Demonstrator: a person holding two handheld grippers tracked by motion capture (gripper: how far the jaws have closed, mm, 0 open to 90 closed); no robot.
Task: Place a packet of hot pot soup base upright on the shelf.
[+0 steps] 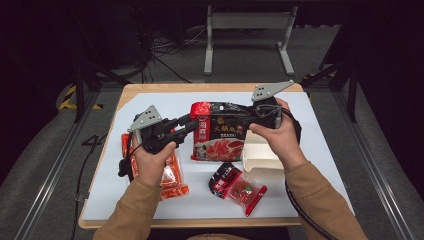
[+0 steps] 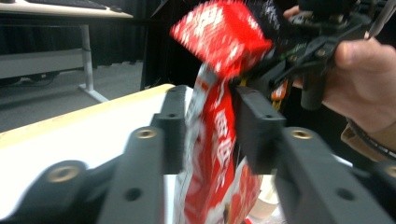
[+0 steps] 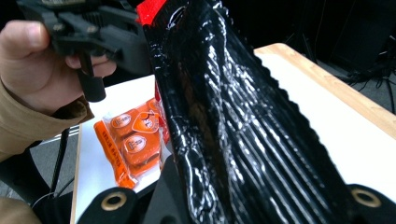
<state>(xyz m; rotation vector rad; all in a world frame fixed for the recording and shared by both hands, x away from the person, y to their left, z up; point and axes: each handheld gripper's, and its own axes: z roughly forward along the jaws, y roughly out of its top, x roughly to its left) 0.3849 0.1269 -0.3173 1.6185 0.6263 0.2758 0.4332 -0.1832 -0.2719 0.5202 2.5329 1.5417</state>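
Two grippers hold one pouch point(image 1: 225, 131) above the table point(image 1: 320, 150): right gripper point(image 1: 260, 116) pinches its black end; left gripper point(image 1: 192, 125) jaws, slightly spread, flank its red end.

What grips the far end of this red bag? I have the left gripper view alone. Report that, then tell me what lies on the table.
Observer: The right tongs are shut on the right edge of the hot pot seasoning bag.
Operator: Name what lies under my left hand.
Observer: An orange snack pack lies flat there on the white sheet.
Operator: Now name what is by the right hand.
Observer: A white box sits on the sheet just below the bag's right end.
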